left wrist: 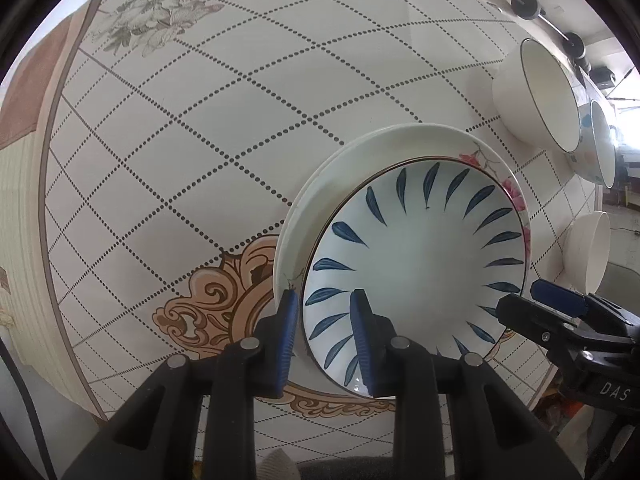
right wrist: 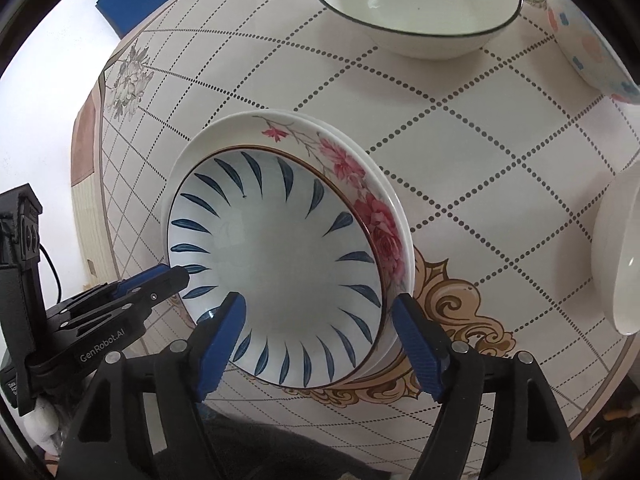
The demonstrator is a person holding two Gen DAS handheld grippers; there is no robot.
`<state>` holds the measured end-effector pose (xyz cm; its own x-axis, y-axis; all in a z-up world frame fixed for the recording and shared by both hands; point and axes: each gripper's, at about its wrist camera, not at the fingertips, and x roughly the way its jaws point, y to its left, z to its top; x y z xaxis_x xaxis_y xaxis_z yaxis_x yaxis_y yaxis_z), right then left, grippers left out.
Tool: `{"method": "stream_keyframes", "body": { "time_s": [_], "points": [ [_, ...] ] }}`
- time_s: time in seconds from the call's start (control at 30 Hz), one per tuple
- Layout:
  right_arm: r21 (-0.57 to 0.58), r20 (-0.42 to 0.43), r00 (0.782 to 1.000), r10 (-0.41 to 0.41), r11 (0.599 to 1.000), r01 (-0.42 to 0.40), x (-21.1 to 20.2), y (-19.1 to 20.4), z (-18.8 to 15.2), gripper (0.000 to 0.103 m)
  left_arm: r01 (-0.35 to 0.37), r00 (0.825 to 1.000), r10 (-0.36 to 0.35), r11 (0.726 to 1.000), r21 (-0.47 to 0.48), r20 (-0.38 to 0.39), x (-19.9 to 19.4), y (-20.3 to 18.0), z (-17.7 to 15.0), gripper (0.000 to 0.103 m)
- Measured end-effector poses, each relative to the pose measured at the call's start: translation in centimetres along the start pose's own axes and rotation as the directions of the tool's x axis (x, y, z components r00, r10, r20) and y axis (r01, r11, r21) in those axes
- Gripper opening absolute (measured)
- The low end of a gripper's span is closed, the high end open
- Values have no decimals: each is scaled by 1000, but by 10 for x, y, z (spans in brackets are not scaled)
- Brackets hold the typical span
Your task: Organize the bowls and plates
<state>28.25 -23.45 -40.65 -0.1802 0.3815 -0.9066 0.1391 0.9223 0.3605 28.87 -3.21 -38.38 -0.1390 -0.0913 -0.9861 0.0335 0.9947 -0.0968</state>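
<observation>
Table (right wrist: 460, 168): round top with a dotted lattice print and a gold scroll motif; it carries all the crockery.
Plate stack (right wrist: 304, 124): white plates, the top one edged with pink flowers, piled near the table's front edge, over the scroll motif.
Blue-leaf plate (right wrist: 280, 264): deep dish ringed with blue leaf strokes, sitting on top of the plate stack, shifted toward the near side so the flowered rim shows behind it (it looks settled, not tilted).
Black-rimmed bowl (right wrist: 416, 12): white, standing alone on the far side of the table, well apart from the stack.
Spotted bowl (right wrist: 592, 52): pastel-patterned, just beside the black-rimmed bowl.
Plain white bowl (right wrist: 624, 256): on its own at the right-hand edge of the right wrist view.
Progress: by my reading the plates are gathered into one pile; the three bowls are not yet nested, so roughly half the job is left.
Right gripper (right wrist: 320, 320): jaws spread wide, one finger over the blue-leaf plate's inside, the other just outside its rim; the pads press on nothing, so the dish is not held.
Left gripper (left wrist: 326, 304): jaws narrow and straddling the blue-leaf plate's opposite rim, one pad inside, one outside; a sliver of gap shows at the rim, so it reads as just open rather than pinching.
</observation>
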Motion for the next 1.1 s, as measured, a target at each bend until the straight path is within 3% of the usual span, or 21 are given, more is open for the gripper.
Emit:
{"method": "stream_keyframes", "body": {
  "time_s": [0.1, 0.23, 0.33, 0.57, 0.67, 0.9, 1.1],
  "points": [
    [-20, 47, 997, -59, 998, 60, -10, 4, -6, 87, -19, 998, 17, 999, 34, 58, -14, -9, -7, 29],
    [-10, 104, 988, -111, 994, 113, -25, 1, -15, 92, -34, 987, 26, 998, 49, 160, -37, -18, -19, 73],
    [-17, 141, 975, -171, 984, 175, -34, -1, -24, 93, -28, 977, 18, 999, 46, 214, -51, -21, -27, 83],
    [-41, 252, 945, -207, 974, 224, -62, 7, -59, 93, -59, 956, 44, 997, 43, 290, -75, -23, -37, 87],
    [-60, 315, 920, -235, 962, 267, -76, 20, -76, 94, -86, 939, 65, 995, 47, 337, -89, -24, -49, 87],
    [-82, 439, 853, -281, 933, 349, -116, 51, -120, 96, -93, 920, 63, 994, 59, 386, -125, -25, -84, 87],
    [-68, 509, 820, -263, 937, 343, -151, 75, -163, 97, -106, 886, 58, 991, 80, 460, -162, -21, -120, 87]
  ]
}}
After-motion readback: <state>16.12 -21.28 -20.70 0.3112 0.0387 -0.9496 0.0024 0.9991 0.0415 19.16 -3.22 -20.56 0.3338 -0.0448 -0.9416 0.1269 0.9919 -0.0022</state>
